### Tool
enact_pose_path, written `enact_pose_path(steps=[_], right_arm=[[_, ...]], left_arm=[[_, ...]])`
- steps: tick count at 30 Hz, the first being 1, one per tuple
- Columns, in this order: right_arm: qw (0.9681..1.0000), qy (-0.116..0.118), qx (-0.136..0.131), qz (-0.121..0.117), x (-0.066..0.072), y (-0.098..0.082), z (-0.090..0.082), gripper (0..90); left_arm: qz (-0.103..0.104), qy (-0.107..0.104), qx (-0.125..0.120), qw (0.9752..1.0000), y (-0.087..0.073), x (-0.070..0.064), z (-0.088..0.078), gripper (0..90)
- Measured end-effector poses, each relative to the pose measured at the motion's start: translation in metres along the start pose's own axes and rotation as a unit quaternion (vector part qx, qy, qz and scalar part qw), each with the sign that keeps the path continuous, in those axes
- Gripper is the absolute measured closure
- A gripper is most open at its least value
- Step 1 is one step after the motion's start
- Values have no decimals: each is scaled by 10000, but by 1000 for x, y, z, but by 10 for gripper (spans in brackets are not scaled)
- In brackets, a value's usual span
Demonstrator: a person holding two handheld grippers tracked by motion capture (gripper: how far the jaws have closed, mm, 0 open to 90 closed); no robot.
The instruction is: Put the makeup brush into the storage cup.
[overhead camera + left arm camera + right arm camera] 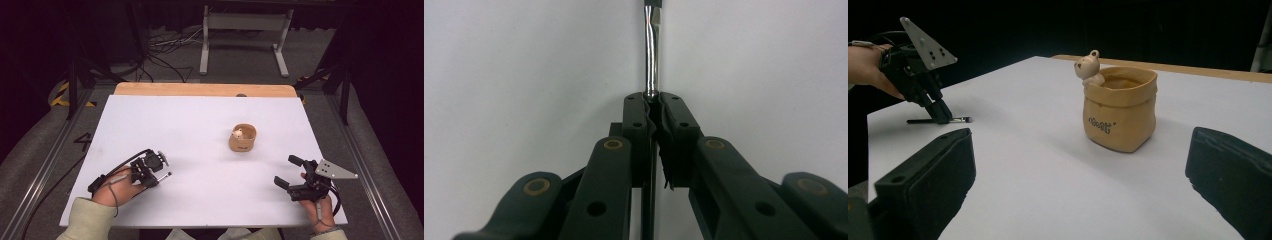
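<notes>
Black jaws of the left gripper (655,107) stood together, clamped on a thin brush (651,50) whose dark handle ran back between the pads while its shiny metal ferrule and dark tip stuck out ahead of them. From the high view, that gripper (150,172) sat near the front-left corner of the white tabletop (200,125), with the brush (165,175) lying low along the surface, its long axis roughly level and its tip pointing towards the middle of the tabletop. The right gripper view showed the same brush (940,120) flat on or just above the surface, handle to one side of the pads and tip to the other. Near the front-right corner the right gripper (288,172) rested with its jaws wide apart and nothing between them. A tan pot (243,138) with a small bear figure (1087,67) on its rim stood right of the middle, well apart from both grippers. The grip looked risky: the pads held a thin round handle, so it could roll or swivel in them once lifted. If the brush was meant for the pot, a drooping tip could catch the rim and tip the light pot over.
</notes>
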State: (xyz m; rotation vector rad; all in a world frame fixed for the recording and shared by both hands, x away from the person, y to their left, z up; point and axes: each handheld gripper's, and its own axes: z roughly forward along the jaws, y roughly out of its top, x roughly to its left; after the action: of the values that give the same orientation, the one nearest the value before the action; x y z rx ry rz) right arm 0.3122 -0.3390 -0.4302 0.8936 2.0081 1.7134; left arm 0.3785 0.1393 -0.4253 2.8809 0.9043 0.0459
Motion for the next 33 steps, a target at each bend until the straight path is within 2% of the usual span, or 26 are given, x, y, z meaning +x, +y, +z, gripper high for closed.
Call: enact_pose_path(steps=[6,8,11,13,15,18,19,20,25,28,30,32,33], right_arm=[[10000,5,8,-24,0,0,0,0],[10000,8,24,-37,1,1,0,0],[10000,8,47,-56,1,1,1,0],[10000,18,56,-48,1,1,1,0],[10000,13,56,-58,1,1,1,0],[10000,16,34,-64,2,1,1,3],[10000,28,35,-71,2,1,1,4],[10000,35,44,-71,2,2,1,4],[10000,52,44,-61,3,2,1,6],[10000,64,27,-41,3,2,1,6],[10000,79,14,-37,3,3,1,6],[10000,80,17,-46,4,3,1,7],[9999,84,26,-56,4,3,1,7]], left_arm=[[8,-18,-27,10000,0,0,-1,829],[5,-95,-196,9998,-1,1,-4,830],[45,-104,-456,9989,-3,1,-13,831],[37,-115,-735,9972,-4,-1,-21,831],[63,-79,-916,9957,-4,-2,-27,830],[113,-127,-1294,9914,-4,-5,-36,831],[111,-122,-1393,9901,-4,-6,-39,831],[111,-122,-1393,9901,-4,-6,-39,831],[282,-87,-2068,9779,-8,-7,-50,831],[345,-226,-2485,9678,-10,-6,-56,831],[382,-298,-2691,9619,-11,-7,-60,831],[421,-271,-2899,9557,-11,-8,-64,831],[443,-279,-3028,9516,-12,-8,-65,831]])
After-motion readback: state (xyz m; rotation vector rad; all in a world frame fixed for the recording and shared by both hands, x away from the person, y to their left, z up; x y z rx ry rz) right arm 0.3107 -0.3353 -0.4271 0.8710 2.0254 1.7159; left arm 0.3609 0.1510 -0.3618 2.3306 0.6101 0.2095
